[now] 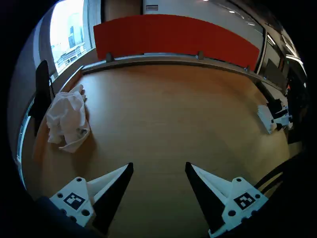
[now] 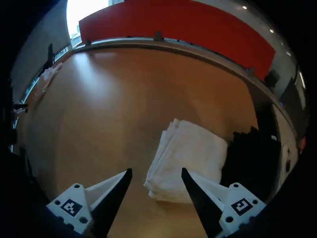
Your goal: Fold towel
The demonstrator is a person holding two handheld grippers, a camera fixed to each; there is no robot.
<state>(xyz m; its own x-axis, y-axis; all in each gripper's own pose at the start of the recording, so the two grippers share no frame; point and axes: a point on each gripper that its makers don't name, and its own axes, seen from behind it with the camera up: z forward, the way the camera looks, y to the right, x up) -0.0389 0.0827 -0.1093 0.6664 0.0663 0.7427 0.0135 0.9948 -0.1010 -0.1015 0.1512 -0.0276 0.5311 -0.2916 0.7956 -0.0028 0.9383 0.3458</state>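
The left gripper (image 1: 159, 164) is held wide open above the table (image 1: 170, 111), and nothing is held between its fingers. The towel (image 1: 67, 117) is seen ahead of it and far to its left, near the table edge; it is crumpled in a loose heap and is well apart from the fingers. The right gripper (image 2: 156, 169) is also opened wide and nothing is gripped by it. A stack (image 2: 188, 162) of white folded cloth is lying flat on the table just ahead of this gripper, a little to its right, and the near edge of the stack is partly covered by the right finger; if it is touched cannot be told. A dark thing (image 2: 249, 154) is seen just beside the stack on its right, but it cannot be made out. Behind the table, far ahead of both grippers, a red panel (image 1: 174, 35) is standing, and a bright window (image 1: 67, 35) is seen to its left.
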